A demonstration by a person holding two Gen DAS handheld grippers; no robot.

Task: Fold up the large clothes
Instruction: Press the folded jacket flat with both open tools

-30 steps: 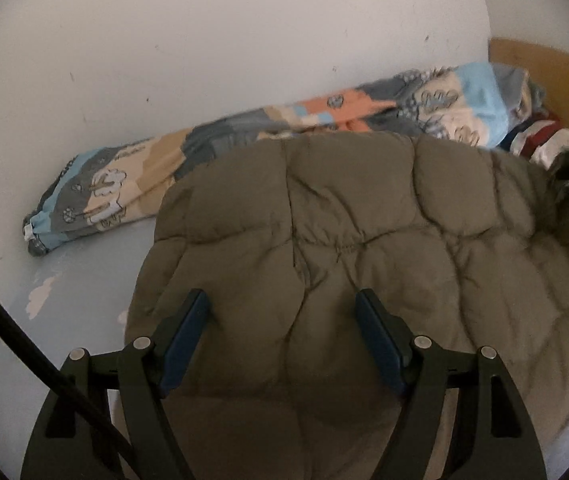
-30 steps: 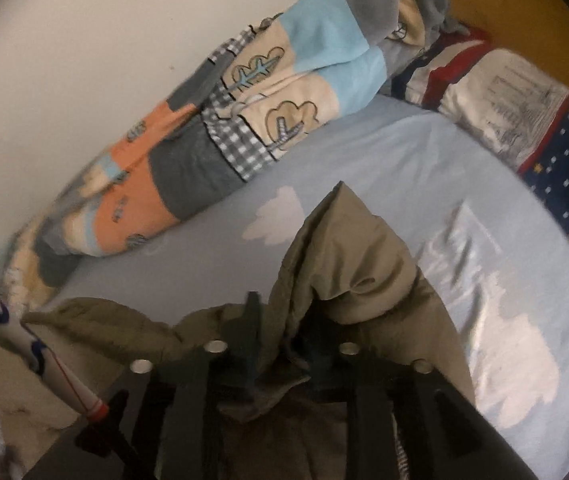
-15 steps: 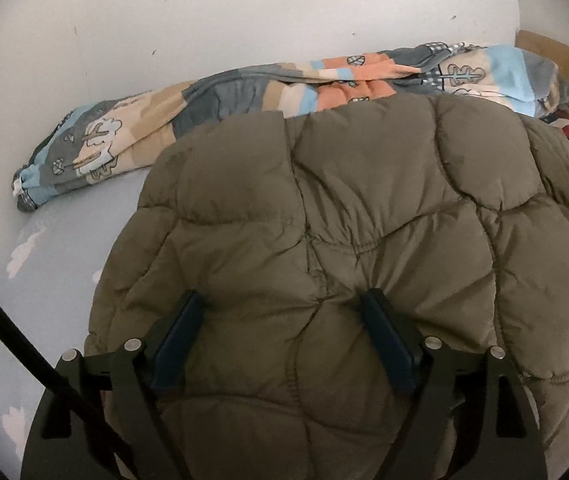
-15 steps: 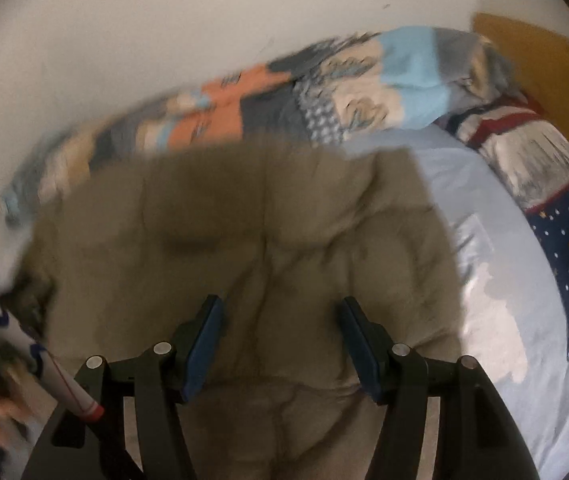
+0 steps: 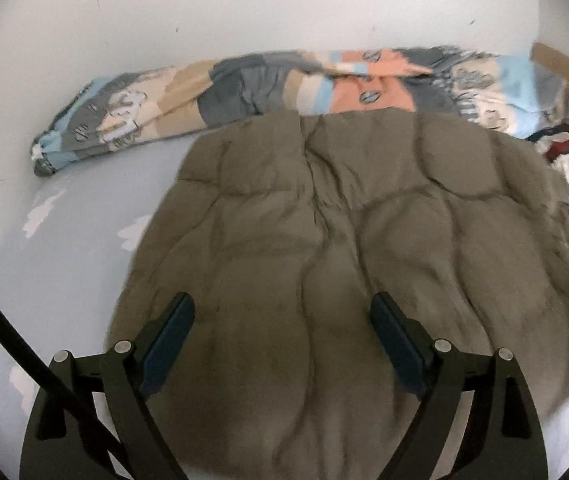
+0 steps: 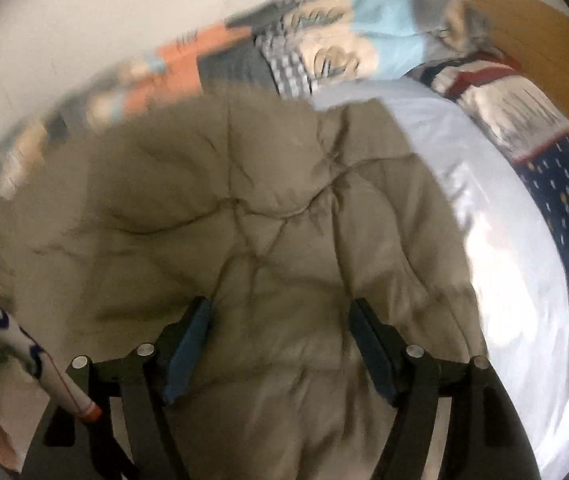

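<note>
On bed sheet (image 5: 68,248) — quilted jacket (image 5: 344,240) spread, claws agape.

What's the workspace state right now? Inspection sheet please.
Surface: bed sheet, light blue with white cloud prints.
Job's things: olive quilted jacket, spread flat on the sheet.
Clutter: patchwork blanket bunched along the wall; star-print pillow at the right.
Grippers: left gripper and right gripper open over the jacket, nothing between the jaws.
Cables: black cable beside the left gripper.
Surroundings: white wall; wooden headboard.
</note>
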